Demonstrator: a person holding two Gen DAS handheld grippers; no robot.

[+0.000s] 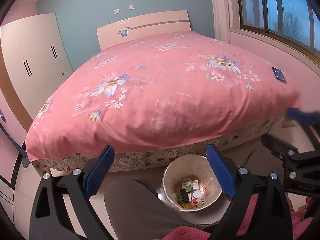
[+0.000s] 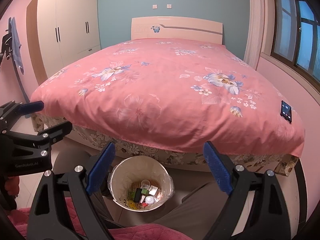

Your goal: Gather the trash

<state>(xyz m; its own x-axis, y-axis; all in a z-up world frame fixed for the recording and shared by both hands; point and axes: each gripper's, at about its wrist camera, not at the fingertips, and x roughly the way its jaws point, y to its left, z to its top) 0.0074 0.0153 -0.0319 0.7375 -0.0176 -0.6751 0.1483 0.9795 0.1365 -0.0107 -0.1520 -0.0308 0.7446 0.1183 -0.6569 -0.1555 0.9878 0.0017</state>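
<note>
A white trash bin [image 1: 214, 201] stands on the floor at the foot of the bed, between the person's knees. It holds several bits of trash [image 1: 188, 194]: small boxes, a cup, wrappers. It also shows in the right wrist view [image 2: 120, 176] with the trash [image 2: 146, 193] inside. My left gripper [image 1: 160, 156] is open and empty above the bin. My right gripper [image 2: 159, 152] is open and empty, also above the bin. Each gripper shows at the edge of the other's view.
A wide bed with a pink floral cover [image 1: 160, 90] fills the middle. A phone [image 2: 286, 114] lies near its right front corner. A white wardrobe [image 2: 68, 28] stands at the left, a window [image 1: 280, 10] at the right.
</note>
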